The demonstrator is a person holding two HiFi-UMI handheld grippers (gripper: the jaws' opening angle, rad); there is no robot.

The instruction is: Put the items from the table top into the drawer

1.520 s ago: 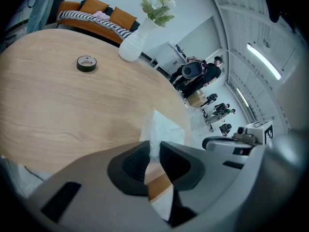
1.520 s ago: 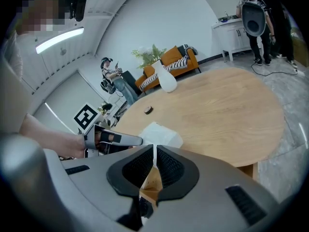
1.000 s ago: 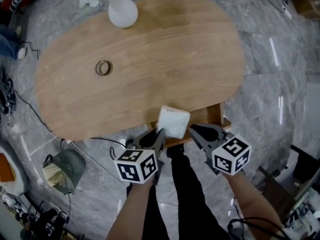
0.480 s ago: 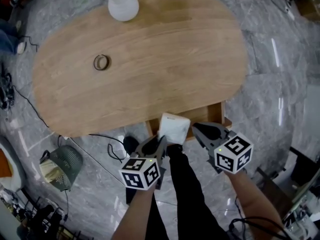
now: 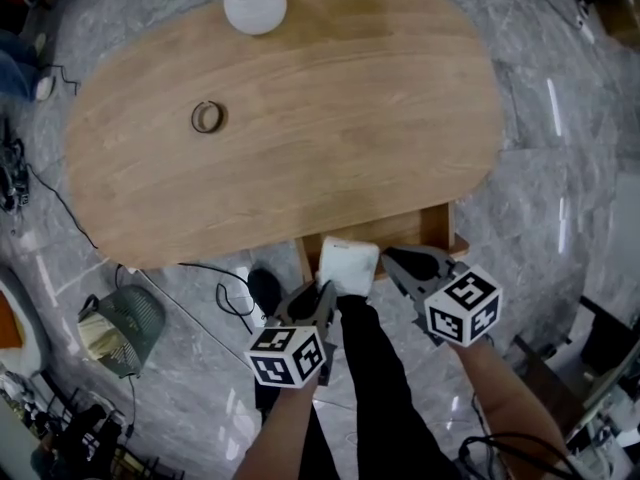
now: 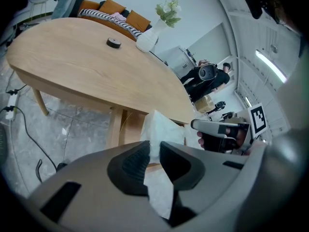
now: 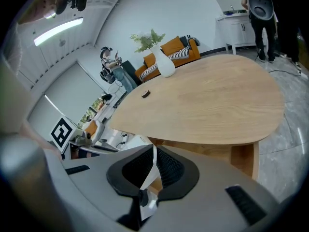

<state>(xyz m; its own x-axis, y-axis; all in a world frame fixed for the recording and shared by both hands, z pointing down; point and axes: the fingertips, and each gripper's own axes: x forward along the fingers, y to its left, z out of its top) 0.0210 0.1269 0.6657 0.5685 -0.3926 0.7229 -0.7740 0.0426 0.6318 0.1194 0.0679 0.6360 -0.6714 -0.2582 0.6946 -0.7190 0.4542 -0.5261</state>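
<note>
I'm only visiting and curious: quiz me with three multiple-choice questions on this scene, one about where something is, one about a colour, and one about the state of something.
1. Where is the small tape ring?
A. in the drawer
B. on the table top
C. on the floor

2. What colour is the vase?
A. white
B. orange
C. black

3. What is the left gripper doing?
A. hanging open and empty
B. shut on the white tissue
C. shut on the vase

Answers:
1. B. The ring lies on bare wood, well away from the open drawer.
2. A. The vase is plain white in every view.
3. B. The left gripper view shows both pads pressed on the tissue.
</note>
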